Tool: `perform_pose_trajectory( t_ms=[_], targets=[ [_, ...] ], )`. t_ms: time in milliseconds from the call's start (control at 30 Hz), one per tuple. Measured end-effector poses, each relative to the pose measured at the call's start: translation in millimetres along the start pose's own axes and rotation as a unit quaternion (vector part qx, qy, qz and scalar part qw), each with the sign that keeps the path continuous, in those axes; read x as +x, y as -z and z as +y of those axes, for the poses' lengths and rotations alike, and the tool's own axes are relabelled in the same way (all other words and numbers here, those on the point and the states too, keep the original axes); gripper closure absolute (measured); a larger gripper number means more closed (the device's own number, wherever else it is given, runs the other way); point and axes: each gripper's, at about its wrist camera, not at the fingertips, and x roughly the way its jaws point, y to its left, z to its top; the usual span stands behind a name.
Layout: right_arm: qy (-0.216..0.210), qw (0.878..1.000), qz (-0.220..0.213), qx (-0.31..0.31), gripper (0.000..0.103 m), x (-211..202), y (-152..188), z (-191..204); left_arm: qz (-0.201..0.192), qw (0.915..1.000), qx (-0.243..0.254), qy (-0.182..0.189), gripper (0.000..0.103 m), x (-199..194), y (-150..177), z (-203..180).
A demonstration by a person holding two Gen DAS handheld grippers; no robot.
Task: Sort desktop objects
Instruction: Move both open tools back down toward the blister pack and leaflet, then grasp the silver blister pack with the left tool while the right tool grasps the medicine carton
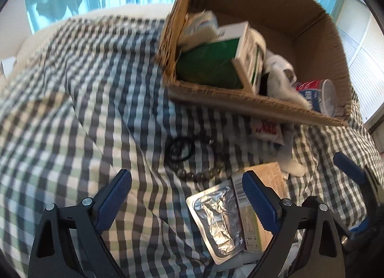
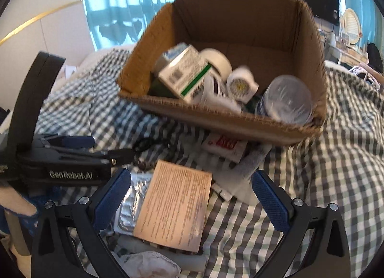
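A checked bedspread (image 1: 72, 100) covers the bed. At twelve o'clock in both views stands the cardboard box (image 2: 230, 124), already part filled with a green-striped carton (image 2: 184, 74), a tape roll (image 2: 241, 84) and a clear-lidded tub (image 2: 288, 99).

In front of it lies the loose pile. The printed tan sheet (image 2: 175, 206) looks light and floppy, its long axis running six to twelve o'clock; a pinch at a free edge suits it best. The foil blister pack (image 1: 217, 218), at five o'clock in the left view, is thin, stiff and slippery, lying the same way, so its rim is the place to take it. The bead bracelet (image 1: 204, 173) and black hair tie (image 1: 181, 149) are limp, though blur hides detail.

The left tongs (image 1: 187, 200) and the right tongs (image 2: 192, 201) both gape wide, holding nothing.
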Motion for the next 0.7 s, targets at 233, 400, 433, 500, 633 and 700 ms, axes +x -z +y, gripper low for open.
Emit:
perform_pose_trajectory(
  t_ms=[233,400,433,500,633,700],
  targets=[
    [-0.001,0.997,0.073,-0.035,0.001,33.9,19.0,13.2,0.038,0.9989,-0.021,0.017,0.007,14.2,5.4,4.1],
    [-0.008,0.991,0.128,-0.041,0.006,55.8,36.1,17.6,0.068,0.9964,-0.032,0.039,0.007,24.2,11.6,2.2],
    [-0.016,0.99,0.136,-0.038,0.012,59.0,39.2,17.5,0.072,0.9959,-0.034,0.043,0.007,25.8,12.3,2.7],
    [-0.022,0.99,0.137,-0.034,0.021,58.3,41.9,18.3,0.081,0.9948,-0.04,0.049,0.007,30.0,14.7,2.5],
    [-0.01,0.991,0.133,-0.012,0.024,52.8,40.8,7.6,0.093,0.9925,-0.049,0.062,0.007,35.4,16.7,2.3],
    [0.004,0.992,0.13,0.007,0.024,48.9,38.8,-4.8,0.101,0.991,-0.054,0.069,0.007,38.4,17.7,1.9]
  ],
)
